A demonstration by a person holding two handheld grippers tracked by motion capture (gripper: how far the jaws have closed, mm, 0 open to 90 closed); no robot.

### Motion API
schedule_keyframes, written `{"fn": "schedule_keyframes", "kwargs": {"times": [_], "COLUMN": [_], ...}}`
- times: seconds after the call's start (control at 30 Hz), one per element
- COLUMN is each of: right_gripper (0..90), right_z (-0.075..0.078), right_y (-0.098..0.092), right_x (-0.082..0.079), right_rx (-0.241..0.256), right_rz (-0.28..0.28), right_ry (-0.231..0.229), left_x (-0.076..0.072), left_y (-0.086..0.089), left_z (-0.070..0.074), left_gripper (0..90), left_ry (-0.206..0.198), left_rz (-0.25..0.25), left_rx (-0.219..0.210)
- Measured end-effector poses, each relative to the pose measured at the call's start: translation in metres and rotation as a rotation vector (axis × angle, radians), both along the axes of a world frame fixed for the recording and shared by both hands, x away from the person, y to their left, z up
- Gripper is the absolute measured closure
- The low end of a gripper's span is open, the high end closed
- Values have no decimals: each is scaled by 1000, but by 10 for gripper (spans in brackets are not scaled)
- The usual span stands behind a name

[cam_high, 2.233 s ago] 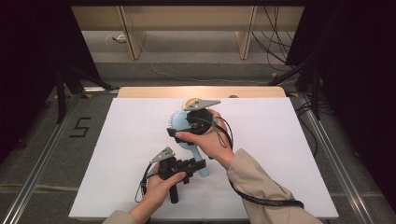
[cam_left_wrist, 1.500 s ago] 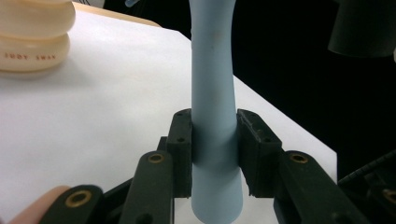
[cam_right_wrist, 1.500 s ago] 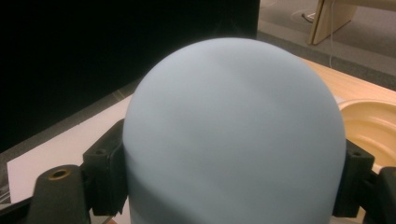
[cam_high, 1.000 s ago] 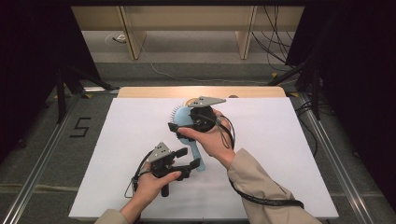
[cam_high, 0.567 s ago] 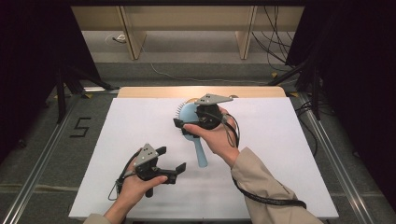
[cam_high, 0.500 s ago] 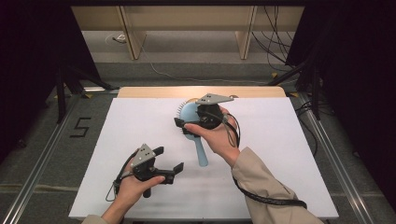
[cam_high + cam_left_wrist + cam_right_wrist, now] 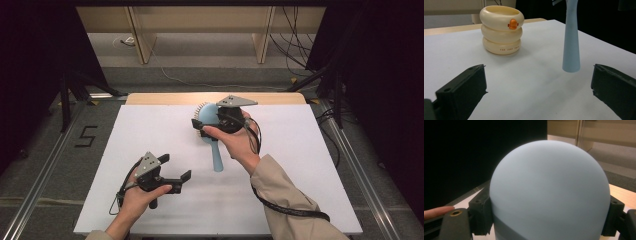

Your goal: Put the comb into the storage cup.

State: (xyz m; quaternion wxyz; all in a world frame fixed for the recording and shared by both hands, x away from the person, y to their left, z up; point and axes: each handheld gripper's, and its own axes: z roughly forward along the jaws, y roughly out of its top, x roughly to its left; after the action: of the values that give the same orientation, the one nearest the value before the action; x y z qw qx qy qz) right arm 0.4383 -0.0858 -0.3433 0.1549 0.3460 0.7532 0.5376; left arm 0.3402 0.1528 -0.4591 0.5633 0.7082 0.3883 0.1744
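Pale-blue hairbrush (image 7: 215,145), round head, tapered hdl.

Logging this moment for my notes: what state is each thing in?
Hairbrush: clamped at its head, handle tip down near the table.
Right gripper: shut on the hairbrush.
Left gripper: open, holding nothing.
Duck-faced ring cup: upright on the table, untouched.

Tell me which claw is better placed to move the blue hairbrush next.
Right. The right claw is already clamped on the hairbrush head, one jaw at each side. The left claw is open and apart from the handle, holding nothing.
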Motion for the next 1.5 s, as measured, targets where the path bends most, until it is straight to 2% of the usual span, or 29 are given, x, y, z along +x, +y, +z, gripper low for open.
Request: {"fn": "schedule_keyframes", "kwargs": {"times": [0.63,1.5], "right_gripper": [210,210], "right_z": [3,11], "right_y": [-12,-22], "right_x": [11,24], "right_rx": [39,63], "right_rz": [-44,-85], "right_ry": [-43,-71], "left_x": [2,2], "left_y": [0,-1], "left_z": [-1,-1], "left_gripper": [0,0], "left_ry": [-24,-23], "left_rz": [0,1], "left_rx": [2,6]}}
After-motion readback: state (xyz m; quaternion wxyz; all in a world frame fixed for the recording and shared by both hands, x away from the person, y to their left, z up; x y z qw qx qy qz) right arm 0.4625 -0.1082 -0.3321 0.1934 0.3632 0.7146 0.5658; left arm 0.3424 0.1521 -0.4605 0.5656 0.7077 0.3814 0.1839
